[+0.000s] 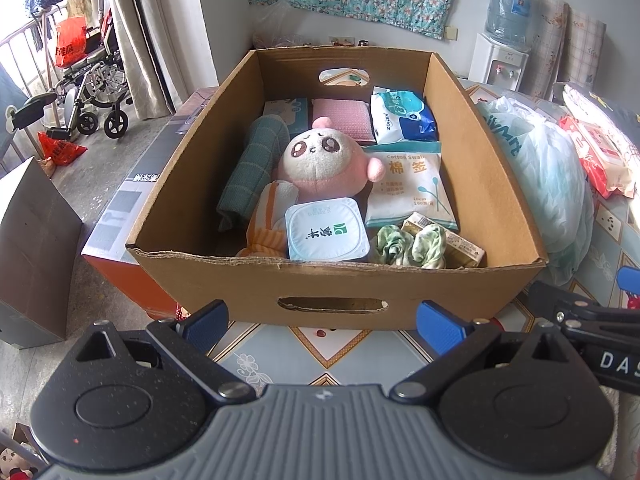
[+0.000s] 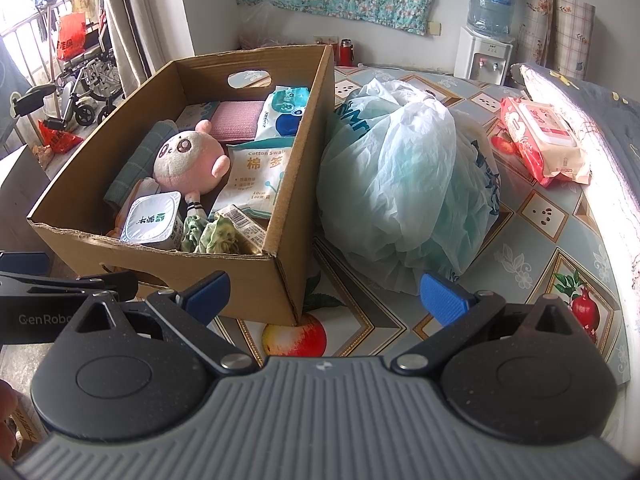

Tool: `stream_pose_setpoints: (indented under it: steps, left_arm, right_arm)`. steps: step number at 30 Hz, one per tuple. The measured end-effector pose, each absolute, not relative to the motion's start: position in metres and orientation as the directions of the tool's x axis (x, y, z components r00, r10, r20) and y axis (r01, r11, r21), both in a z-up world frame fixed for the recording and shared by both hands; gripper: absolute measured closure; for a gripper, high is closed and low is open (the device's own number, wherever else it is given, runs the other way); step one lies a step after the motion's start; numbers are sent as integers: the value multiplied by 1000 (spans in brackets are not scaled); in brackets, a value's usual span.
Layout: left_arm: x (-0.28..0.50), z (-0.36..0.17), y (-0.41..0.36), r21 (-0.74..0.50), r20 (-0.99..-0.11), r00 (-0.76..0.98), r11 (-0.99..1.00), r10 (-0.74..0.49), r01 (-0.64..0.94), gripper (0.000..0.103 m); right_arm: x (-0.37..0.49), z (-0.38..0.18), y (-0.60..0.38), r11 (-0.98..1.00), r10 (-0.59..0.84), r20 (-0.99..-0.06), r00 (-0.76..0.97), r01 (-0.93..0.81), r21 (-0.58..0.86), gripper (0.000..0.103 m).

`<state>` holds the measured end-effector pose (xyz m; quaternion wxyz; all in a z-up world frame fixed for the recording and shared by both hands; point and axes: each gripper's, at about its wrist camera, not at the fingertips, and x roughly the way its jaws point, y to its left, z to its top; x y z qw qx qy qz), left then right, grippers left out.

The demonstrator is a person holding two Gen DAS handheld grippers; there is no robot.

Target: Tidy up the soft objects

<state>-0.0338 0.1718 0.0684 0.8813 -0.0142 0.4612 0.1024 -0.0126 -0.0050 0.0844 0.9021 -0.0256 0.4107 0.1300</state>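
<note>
Looking along the left gripper (image 1: 322, 318), its blue pads are seen spread wide with nothing between them, just short of the near wall of the cardboard box (image 1: 336, 280). Inside the box, a pink plush toy (image 1: 320, 160) is laid at the centre. A rolled green towel (image 1: 252, 164) is placed to the plush's left, a cotton swab pack (image 1: 412, 188) to its right, and a pink sponge (image 1: 340, 114) and a blue wipes pack (image 1: 400, 114) behind it. In front of the plush, a white yogurt tub (image 1: 326, 234) and a crumpled green cloth (image 1: 408, 244) are set against the box's near wall. An orange-striped cloth (image 1: 266, 216) is partly hidden beside the tub.

From the right wrist, the right gripper (image 2: 324, 298) is likewise shown open and empty, held over the patterned tablecloth (image 2: 552, 216) at the box's (image 2: 256, 280) near right corner. A pale plastic bag (image 2: 404, 184) is seen touching, or almost touching, the box's right wall. A red wet-wipes pack (image 2: 540, 140) is laid well apart from the box, beyond the bag.
</note>
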Motion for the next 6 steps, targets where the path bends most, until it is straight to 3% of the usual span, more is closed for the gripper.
stream_pose_setpoints:
  steps: [6]
  left_arm:
    - [-34, 69, 172, 68, -817, 552, 978, 167, -196, 2]
  right_arm:
    - [-13, 84, -4, 965, 214, -749, 627, -256, 61, 1]
